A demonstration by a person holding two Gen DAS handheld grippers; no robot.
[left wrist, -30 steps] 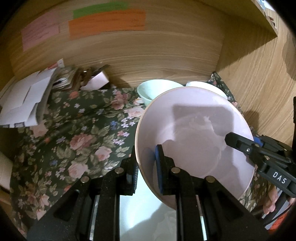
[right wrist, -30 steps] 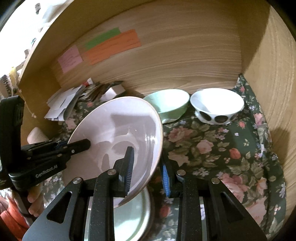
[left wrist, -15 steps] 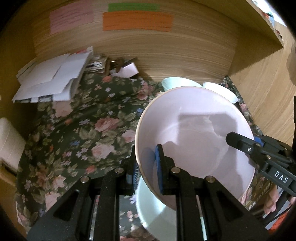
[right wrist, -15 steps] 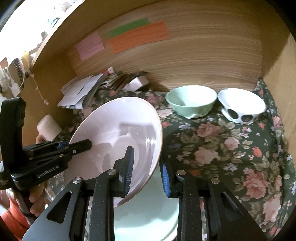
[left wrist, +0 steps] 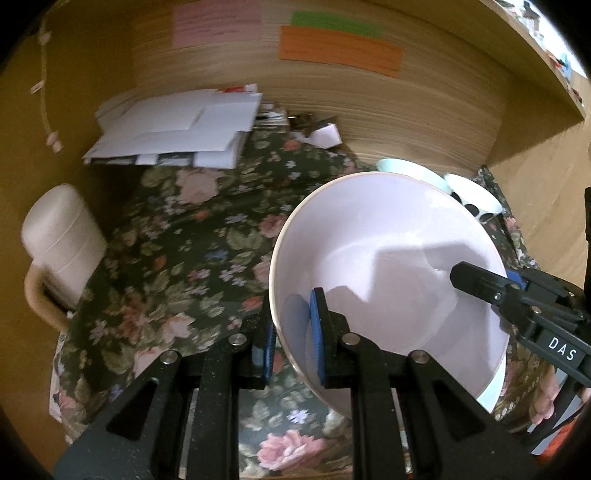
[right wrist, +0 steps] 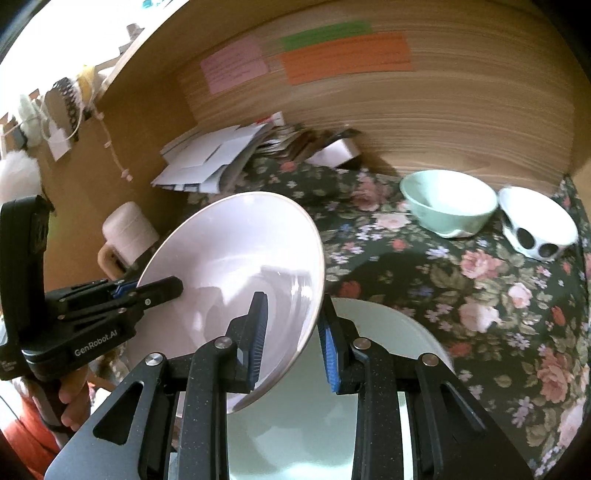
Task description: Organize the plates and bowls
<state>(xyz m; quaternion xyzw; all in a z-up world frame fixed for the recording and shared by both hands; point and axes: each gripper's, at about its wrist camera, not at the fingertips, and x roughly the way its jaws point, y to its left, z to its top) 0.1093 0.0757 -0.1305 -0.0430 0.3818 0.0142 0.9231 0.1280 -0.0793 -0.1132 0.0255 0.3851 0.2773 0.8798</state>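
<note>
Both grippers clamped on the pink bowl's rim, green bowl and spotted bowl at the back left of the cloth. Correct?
One slip: the green bowl and spotted bowl sit at the back right, as the right wrist view shows. The left gripper and right gripper do each clamp the pink bowl by its rim.

Pale pink plate point(right wrist: 236, 258) clamped in black grippers, blue pads point(right wrist: 258, 332). Under the right tool: pale mint plate point(right wrist: 369, 332). Cloth point(right wrist: 480, 295) dark green, pink rose and small floral print. Ahead-right: mint green bowl point(right wrist: 448, 203), white bowl point(right wrist: 535, 225) with black spots. Far wall light wood grain point(right wrist: 443, 110); notes pink point(right wrist: 234, 68), green point(right wrist: 325, 35), orange point(right wrist: 347, 57) (writing unreadable). White papers point(left wrist: 177, 129), cream mug point(left wrist: 59, 243) ahead-left.
</note>
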